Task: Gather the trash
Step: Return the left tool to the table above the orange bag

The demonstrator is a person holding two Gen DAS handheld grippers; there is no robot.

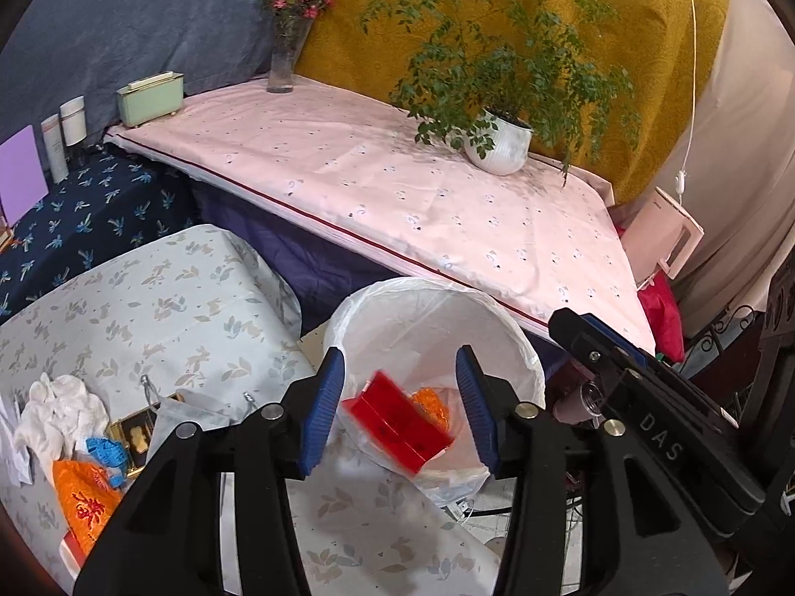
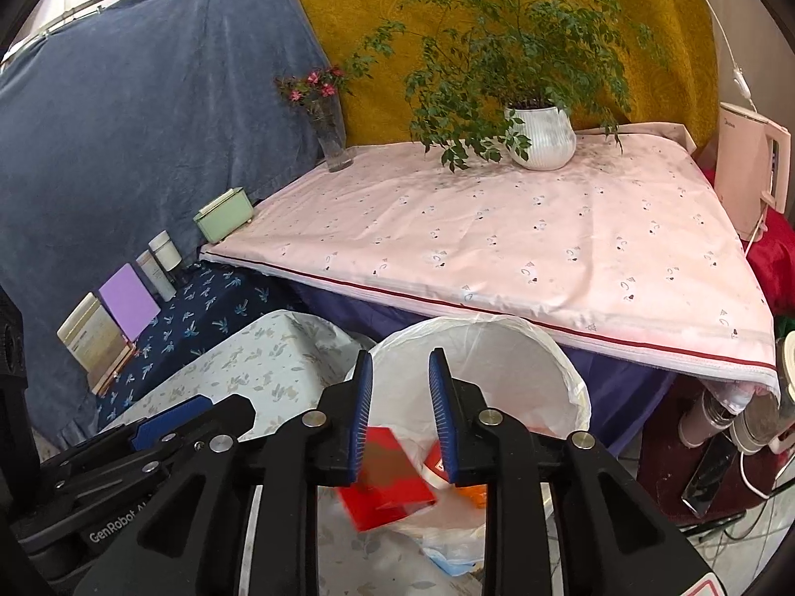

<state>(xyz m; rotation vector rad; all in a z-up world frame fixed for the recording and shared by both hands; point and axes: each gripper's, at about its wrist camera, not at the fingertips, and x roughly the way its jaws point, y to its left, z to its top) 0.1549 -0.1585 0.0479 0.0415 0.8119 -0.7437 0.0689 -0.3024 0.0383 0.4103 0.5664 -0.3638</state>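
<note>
A white bin lined with a plastic bag (image 1: 497,318) stands between the leaf-print table and the pink table; it also shows in the right wrist view (image 2: 556,372). A red box (image 1: 397,422) is in mid-air, blurred, over the bin's mouth; it also shows in the right wrist view (image 2: 387,486). My left gripper (image 1: 400,412) is open above the bin, the box between and below its jaws, not gripped. My right gripper (image 2: 400,422) is open and empty over the bin. Orange trash (image 1: 432,400) lies inside the bin. More trash lies on the leaf-print table: white tissue (image 1: 59,407), an orange wrapper (image 1: 87,501), a blue scrap (image 1: 107,452).
A pink-clothed table (image 1: 397,188) carries a potted plant (image 1: 502,141), a flower vase (image 1: 283,67) and a green box (image 1: 149,97). A dark blue shelf (image 1: 89,218) holds bottles and a purple card (image 1: 20,174). A pink appliance (image 2: 750,174) stands at the right.
</note>
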